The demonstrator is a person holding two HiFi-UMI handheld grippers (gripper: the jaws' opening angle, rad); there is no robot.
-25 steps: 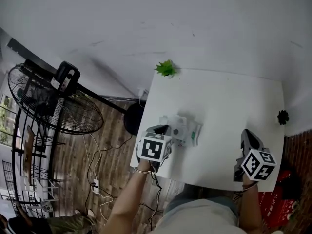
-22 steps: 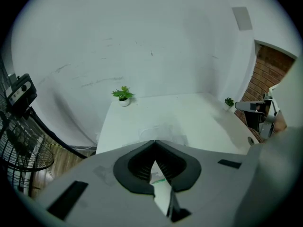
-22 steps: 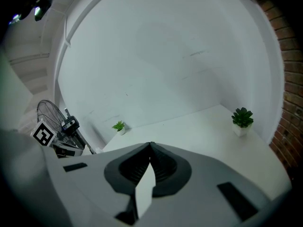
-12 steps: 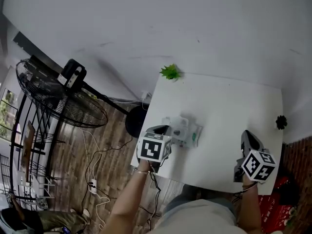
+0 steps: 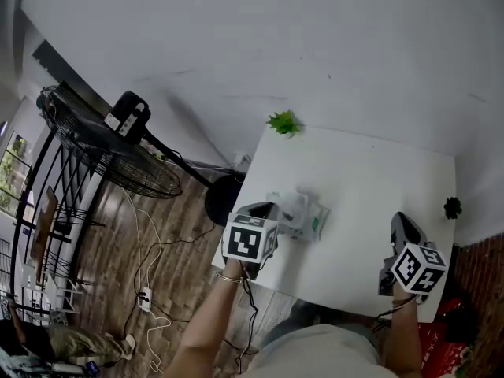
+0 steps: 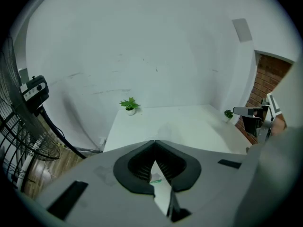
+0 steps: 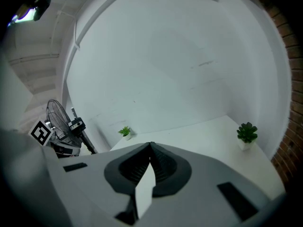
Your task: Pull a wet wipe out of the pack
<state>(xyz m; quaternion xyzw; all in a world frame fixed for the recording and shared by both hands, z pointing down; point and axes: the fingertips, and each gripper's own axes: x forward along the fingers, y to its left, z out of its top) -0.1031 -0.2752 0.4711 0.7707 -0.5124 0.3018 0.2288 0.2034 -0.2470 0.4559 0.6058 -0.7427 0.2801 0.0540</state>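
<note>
One fan [image 5: 94,148] far left, over wood floor [image 5: 169,242]. One white table [image 5: 370,183]. Two small plants on it: green plant [image 5: 283,122] at back left corner, dark plant [image 5: 451,206] at right edge. Two grippers, one in each hand. Left gripper [image 5: 266,209] at table's front left, jaws closed, tips together, right at left end of wipe pack [image 5: 307,217]; cannot tell if wipe is pinched. One wipe pack, at table's left part. Right gripper [image 5: 400,219] near front right, well apart from pack, jaws closed, tips together
</note>
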